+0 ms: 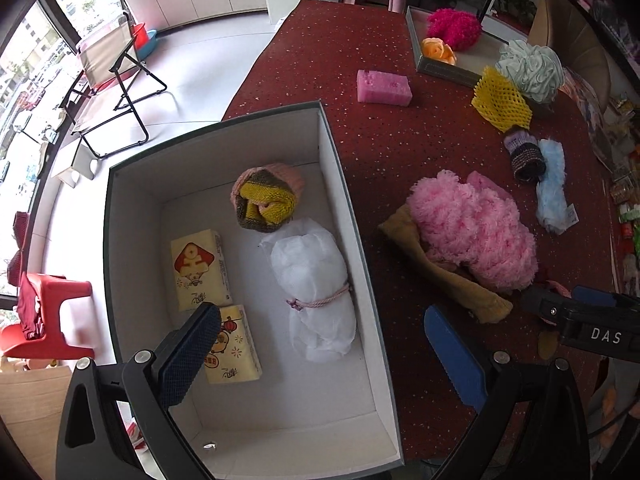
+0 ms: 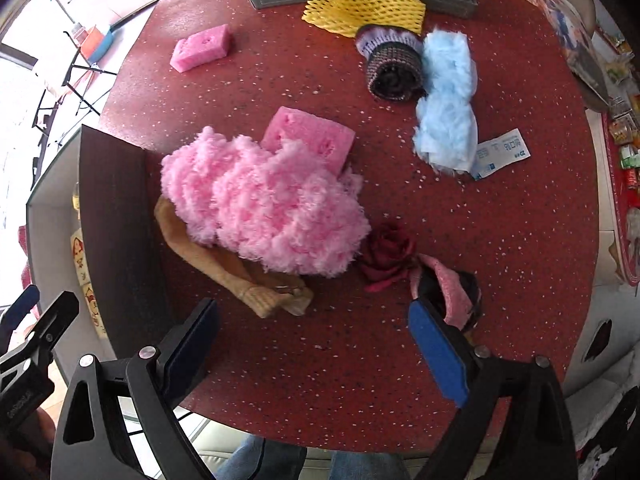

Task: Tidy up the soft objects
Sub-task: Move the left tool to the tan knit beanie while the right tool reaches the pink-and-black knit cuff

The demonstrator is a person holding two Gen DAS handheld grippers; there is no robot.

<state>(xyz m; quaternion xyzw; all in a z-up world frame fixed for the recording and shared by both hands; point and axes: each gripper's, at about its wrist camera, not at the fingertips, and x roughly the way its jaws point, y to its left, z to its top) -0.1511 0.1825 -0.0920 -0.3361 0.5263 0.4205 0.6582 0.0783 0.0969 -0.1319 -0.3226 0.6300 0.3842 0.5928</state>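
- Both tongs spread, nothing between them: left gripper [image 1: 320, 360] over the box [image 1: 344, 184], right gripper [image 2: 314, 356] above the table [image 2: 500, 240].
- Pink fluff [image 2: 260, 204] lies on the tan cloth [image 2: 256, 292] beside the box — a grab there may drag both.
- Rose [image 2: 386, 252] and pink knit [image 2: 448, 292] touch — pinching one could snag the other.

Both grippers point steeply downward. The left gripper [image 1: 320, 354] has its jaws spread wide with nothing between them. The right gripper [image 2: 316, 350] likewise has jaws wide apart, gripping nothing.
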